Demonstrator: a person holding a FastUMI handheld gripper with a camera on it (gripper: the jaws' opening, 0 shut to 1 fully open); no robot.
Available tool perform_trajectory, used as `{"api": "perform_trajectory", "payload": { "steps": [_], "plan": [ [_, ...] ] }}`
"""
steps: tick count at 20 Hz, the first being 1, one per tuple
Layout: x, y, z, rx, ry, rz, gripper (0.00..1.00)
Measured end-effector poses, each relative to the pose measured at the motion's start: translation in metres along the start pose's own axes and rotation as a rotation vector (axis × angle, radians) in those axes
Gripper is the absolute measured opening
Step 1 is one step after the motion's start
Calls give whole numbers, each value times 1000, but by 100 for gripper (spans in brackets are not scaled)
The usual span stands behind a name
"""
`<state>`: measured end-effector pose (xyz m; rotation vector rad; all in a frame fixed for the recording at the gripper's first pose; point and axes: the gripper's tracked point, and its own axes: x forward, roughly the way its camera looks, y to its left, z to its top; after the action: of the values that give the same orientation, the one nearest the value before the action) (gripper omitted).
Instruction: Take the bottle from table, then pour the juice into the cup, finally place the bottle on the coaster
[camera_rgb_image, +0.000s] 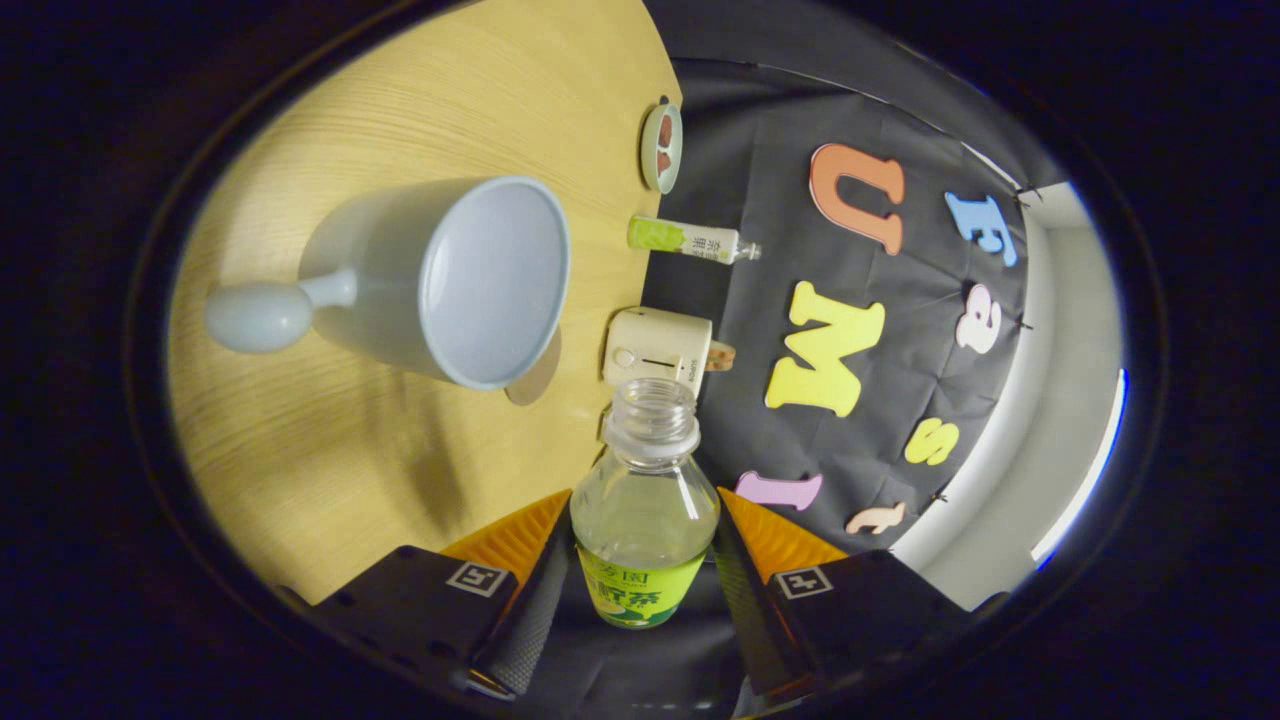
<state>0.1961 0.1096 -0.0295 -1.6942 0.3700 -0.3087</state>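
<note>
While the view is rolled hard onto its side, the gripper (645, 585) has its two fingers clamped on the labelled lower body of the bottle (645, 500), one against each flank, the open, capless neck pointing forward from between them. Ahead of the neck and off to one side, well apart from it, sits the pale cup (440, 280) on the wooden table (330, 450), its wide mouth turned toward the camera and its knobbed handle pointing away from the bottle. By the look of it the pour is in hand: the bottle's mouth has yet to reach the cup's rim, so the sensible course would be to carry the neck over the middle of the cup before tipping further, then tilt slowly so that the stream lands inside rather than on the table. A pale, clear liquid appears to fill much of the bottle, though its level is hard to read; the cup's inside looks bare and dry. Just beyond the bottle's neck stands a small cream-coloured device (657, 348), farther off a second small bottle (690, 239) partly filled with green, and beyond that a round coaster (661, 147) near the table's edge, where the bottle is meant to end up.
</note>
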Motion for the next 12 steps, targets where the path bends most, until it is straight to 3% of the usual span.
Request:
{"api": "perform_trajectory", "payload": {
  "steps": [12],
  "plan": [
    [0, -12, -3, -50, -3, 23, 82]
  ]
}}
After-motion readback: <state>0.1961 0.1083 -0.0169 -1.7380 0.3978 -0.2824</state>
